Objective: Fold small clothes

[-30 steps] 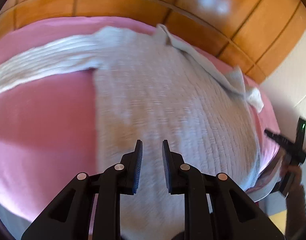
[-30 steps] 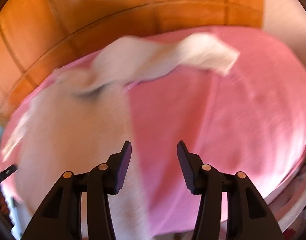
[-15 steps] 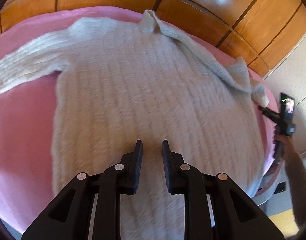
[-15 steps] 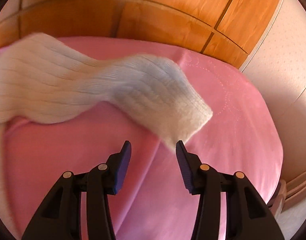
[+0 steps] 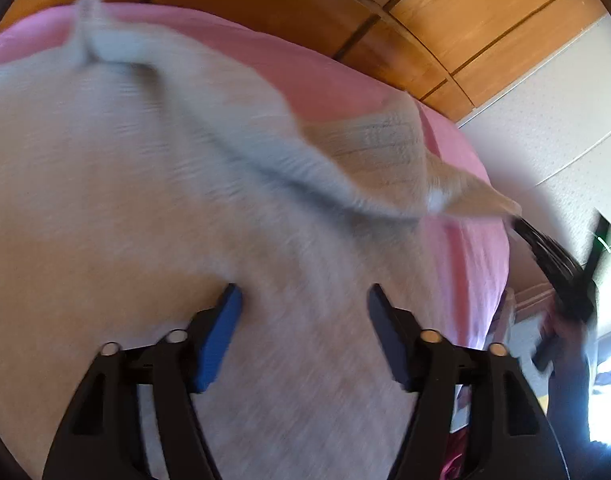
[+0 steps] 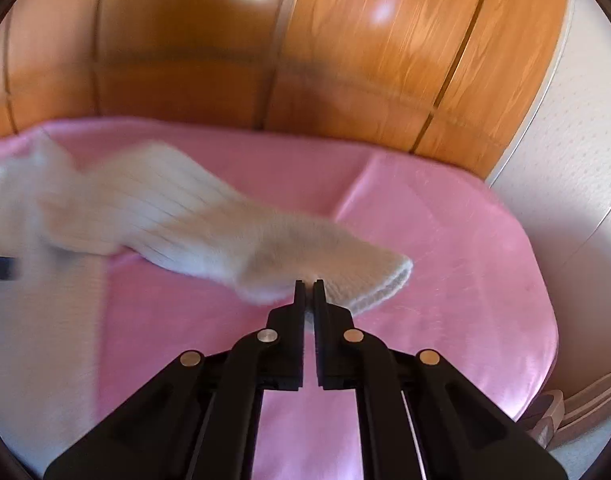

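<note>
A pale grey knit sweater [image 5: 145, 208] lies spread on a pink bed cover [image 5: 329, 80]. My left gripper [image 5: 301, 320] is open and empty over the sweater's body. The sweater's right sleeve [image 6: 177, 220] stretches across the cover in the right wrist view. My right gripper [image 6: 309, 286] is shut on the sleeve's cuff [image 6: 357, 280]. In the left wrist view that sleeve [image 5: 377, 156] is lifted and pulled toward the right gripper [image 5: 517, 218] at the right. Both views are blurred by motion.
A wooden panelled wall [image 6: 305, 60] runs behind the bed. A white textured wall [image 5: 545, 112] stands to the right. The pink cover [image 6: 445, 260] ends at the bed's right edge [image 6: 545, 360].
My right gripper has closed on the sleeve cuff and lifts it. My left gripper has opened wide and shifted right over the sweater's body.
</note>
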